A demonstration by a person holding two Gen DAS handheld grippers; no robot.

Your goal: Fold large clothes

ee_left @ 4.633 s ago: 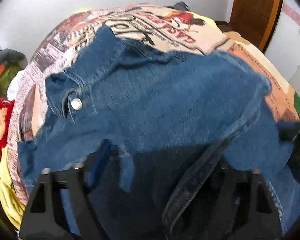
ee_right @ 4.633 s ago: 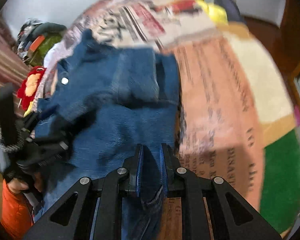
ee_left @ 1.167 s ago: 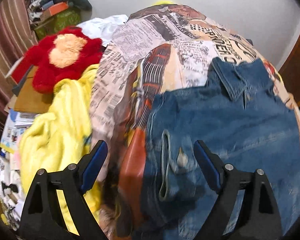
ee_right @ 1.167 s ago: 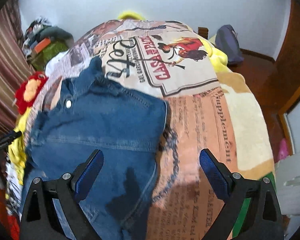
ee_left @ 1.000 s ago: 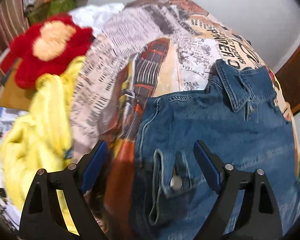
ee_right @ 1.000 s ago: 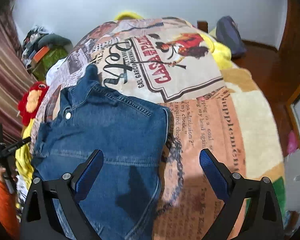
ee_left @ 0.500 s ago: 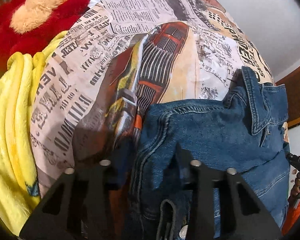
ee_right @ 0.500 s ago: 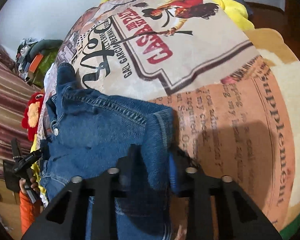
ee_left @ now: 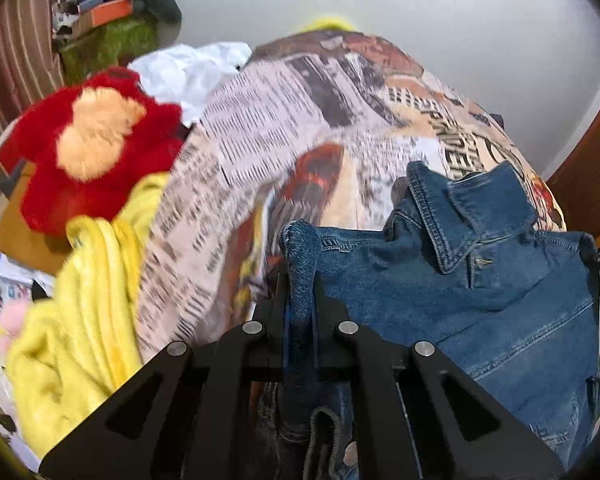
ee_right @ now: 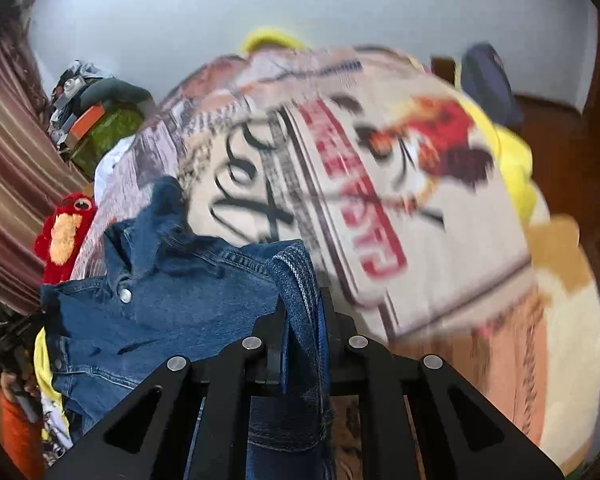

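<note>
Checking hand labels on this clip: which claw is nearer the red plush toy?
Left. The left claw, shut on the denim jacket, is at the jacket edge facing the red plush toy. The right claw grips the jacket's far edge, with the jacket between.

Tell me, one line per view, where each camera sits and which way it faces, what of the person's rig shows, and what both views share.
Left wrist: on the left gripper, looking along its fingers down over the bed; its jaws pinch the jacket; red plush at left.
Right wrist: on the right gripper, looking down the bed toward the wall; jaws pinch the jacket's other edge; the left gripper and its hand show at far left.
Shared: jacket, bed, plush.
</note>
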